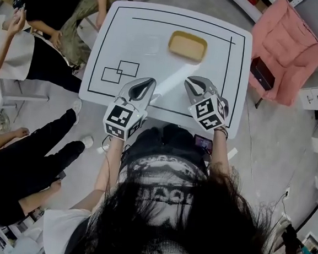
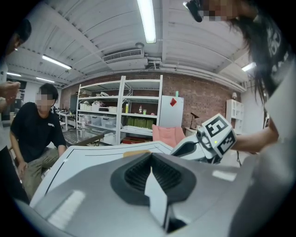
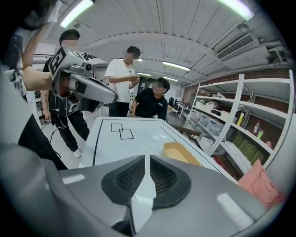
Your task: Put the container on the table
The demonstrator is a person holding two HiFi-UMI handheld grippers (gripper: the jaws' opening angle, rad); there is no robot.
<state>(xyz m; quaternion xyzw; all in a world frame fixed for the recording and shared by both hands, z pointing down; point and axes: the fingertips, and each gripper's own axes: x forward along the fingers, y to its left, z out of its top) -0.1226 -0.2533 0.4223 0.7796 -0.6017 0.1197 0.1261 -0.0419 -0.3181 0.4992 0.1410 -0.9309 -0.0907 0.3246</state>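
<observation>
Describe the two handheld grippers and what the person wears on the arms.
Both the left gripper and the right gripper have smooth light-grey shells that taper to a rounded nose. Black ribbed pads line the jaws. Each gripper carries a white cube printed with black square markers. The forearms are bare, and a dark band circles the right wrist.

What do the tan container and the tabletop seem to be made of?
The container looks like moulded plastic in matte tan. It is one piece with rounded corners and a thin raised rim, though pressed fibre is possible. The table looks like white laminate or painted board with a semi-gloss finish, since ceiling lights reflect faintly in it in the right gripper view.
</observation>
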